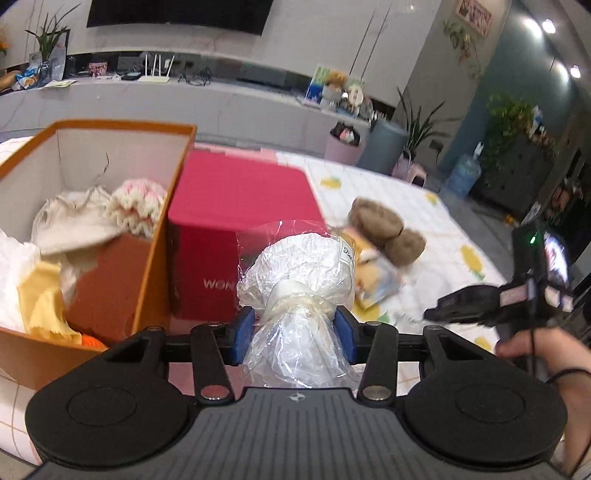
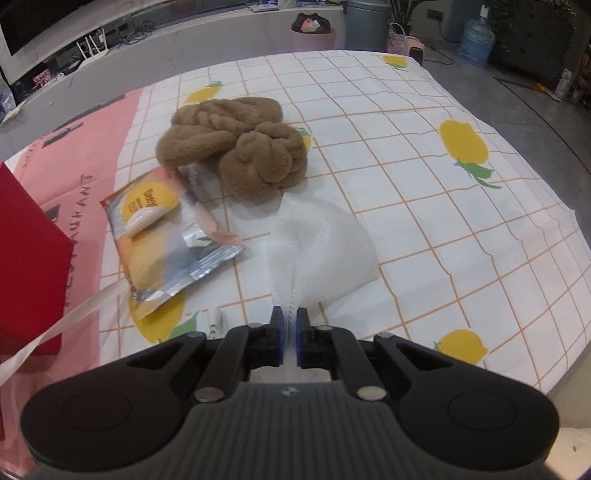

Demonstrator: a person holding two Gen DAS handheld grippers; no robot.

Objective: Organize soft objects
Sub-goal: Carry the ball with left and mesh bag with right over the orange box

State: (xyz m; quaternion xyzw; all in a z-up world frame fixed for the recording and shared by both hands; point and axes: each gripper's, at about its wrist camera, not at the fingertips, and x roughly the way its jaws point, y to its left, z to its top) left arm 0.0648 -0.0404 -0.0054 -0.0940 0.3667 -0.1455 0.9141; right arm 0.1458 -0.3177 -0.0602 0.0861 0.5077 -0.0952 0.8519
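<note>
Indoor light is decent and fairly even, mostly coming from the ceiling spots [image 1: 548,26] that blow out to white blobs. Left wrist view is smeared: the brown plush [image 1: 384,229] under those spots is soft and blurry. Right wrist view is sharper, with soft shadows. Heavy fisheye bending at the edges.

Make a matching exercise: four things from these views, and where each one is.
1. clear plastic bag
2. white mesh cloth
3. brown fleece bundle
4. pink-and-white knit

A. inside the orange box
B. loose on the lemon-print cloth
C. between the left gripper pads
D. pinched in the right gripper

Pairs: 1-C, 2-D, 3-B, 4-A
</note>
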